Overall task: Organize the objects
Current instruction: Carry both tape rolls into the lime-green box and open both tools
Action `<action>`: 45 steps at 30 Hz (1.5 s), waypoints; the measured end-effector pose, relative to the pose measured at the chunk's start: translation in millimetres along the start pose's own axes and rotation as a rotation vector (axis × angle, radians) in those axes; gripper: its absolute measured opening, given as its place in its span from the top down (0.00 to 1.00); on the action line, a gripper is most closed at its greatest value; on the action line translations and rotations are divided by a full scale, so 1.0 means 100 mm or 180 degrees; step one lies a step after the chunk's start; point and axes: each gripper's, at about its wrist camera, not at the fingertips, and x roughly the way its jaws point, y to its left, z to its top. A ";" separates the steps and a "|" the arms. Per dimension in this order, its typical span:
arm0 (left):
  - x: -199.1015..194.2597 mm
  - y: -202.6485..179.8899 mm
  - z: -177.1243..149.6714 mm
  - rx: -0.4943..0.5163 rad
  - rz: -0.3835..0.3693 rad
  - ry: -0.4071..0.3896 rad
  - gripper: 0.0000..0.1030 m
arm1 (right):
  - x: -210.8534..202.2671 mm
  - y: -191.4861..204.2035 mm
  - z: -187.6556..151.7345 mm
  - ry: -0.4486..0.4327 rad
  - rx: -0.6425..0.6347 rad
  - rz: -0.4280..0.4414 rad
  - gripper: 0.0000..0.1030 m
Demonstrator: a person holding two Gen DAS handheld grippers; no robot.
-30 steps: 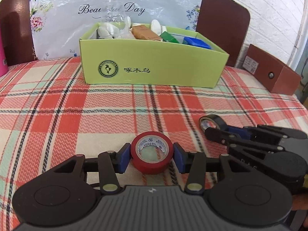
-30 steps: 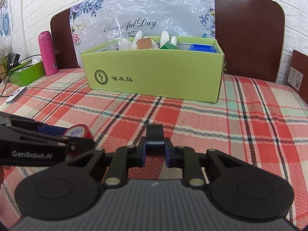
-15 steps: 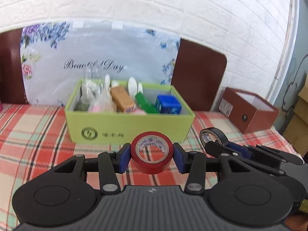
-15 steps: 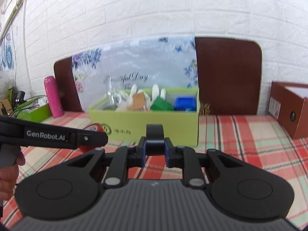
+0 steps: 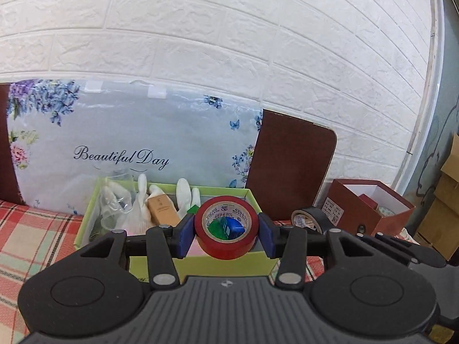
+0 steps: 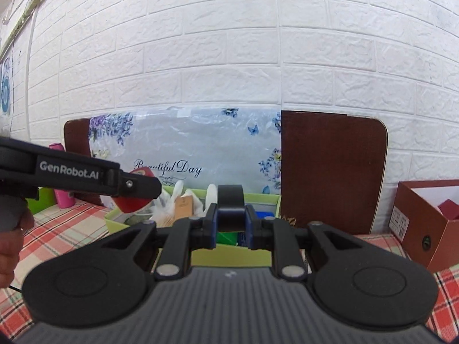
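The green box is open on top, but gloves, a brown carton and a blue box fill much of it, and the flowery bag stands close behind.

red tape roll, black tape roll, green box, red plaid tablecloth.

Both wrist cameras are sitting just behind their tongs, looking forward and slightly down toward the white brick wall. The left one is facing the green box from close above its near edge. The right one is viewing the same box from further right. Both are sharing the flowered bag and brown carton.
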 end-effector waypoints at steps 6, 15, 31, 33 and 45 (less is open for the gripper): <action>0.40 0.09 0.03 -0.0023 0.0056 0.0136 0.53 | 0.30 -0.02 -0.03 0.0116 -0.0061 -0.0025 0.83; 0.81 0.24 0.01 -0.0061 0.0116 0.0299 0.53 | 0.75 -0.10 -0.16 0.0307 -0.0091 -0.0075 0.83; 0.85 0.35 -0.09 -0.0045 0.0455 0.0202 0.12 | 0.94 -0.10 -0.38 0.0340 -0.0178 -0.0122 0.28; 0.81 0.35 -0.09 -0.0034 0.0468 0.0199 0.13 | 0.91 -0.09 -0.36 0.0328 -0.0184 -0.0132 0.25; 0.31 0.19 -0.02 0.0100 0.0713 0.0172 0.11 | 0.47 -0.03 -0.16 0.0082 -0.0142 -0.0121 0.08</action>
